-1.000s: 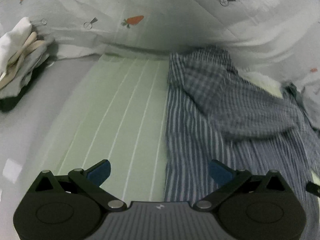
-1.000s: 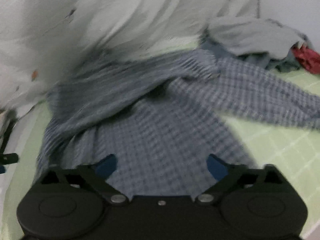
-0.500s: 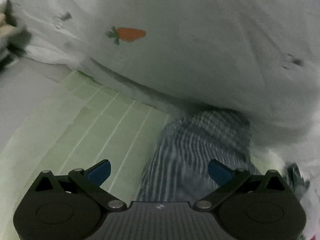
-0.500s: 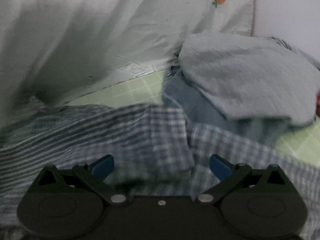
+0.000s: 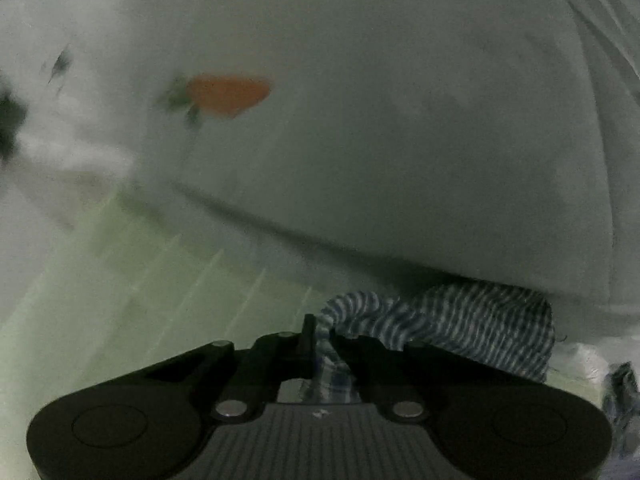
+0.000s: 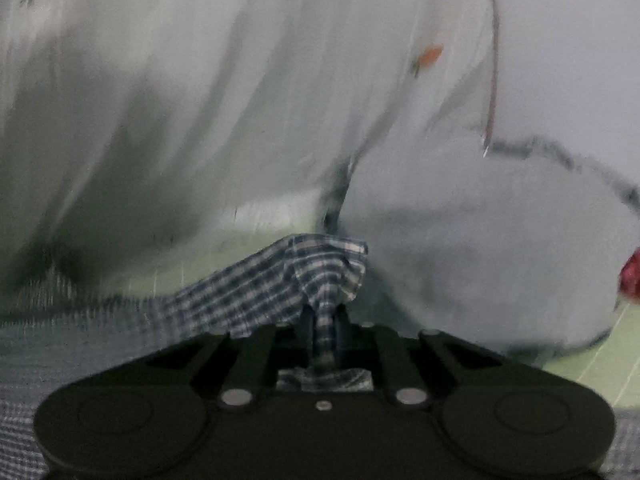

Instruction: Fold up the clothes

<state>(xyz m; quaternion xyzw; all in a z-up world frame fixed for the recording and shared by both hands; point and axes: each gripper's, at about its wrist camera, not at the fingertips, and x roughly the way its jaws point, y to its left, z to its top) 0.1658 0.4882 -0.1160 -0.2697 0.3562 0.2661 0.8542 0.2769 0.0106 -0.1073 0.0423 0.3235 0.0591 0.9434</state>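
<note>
Both just clamped: left gripper (image 5: 320, 340) and right gripper (image 6: 325, 326) pinching blue-and-white plaid cotton shirt (image 6: 256, 288) edge, ready to lift for folding.

Black tongs (image 5: 320, 340); silver screws; ribbed grey plate

A bulging carrot-print quilt (image 5: 400, 140) fills the upper frame of both wrist views, blocking the way ahead; open green striped sheet (image 5: 120, 300) lies lower left in the left view; a grey garment heap (image 6: 500, 248) walls the right side of the right view.
</note>
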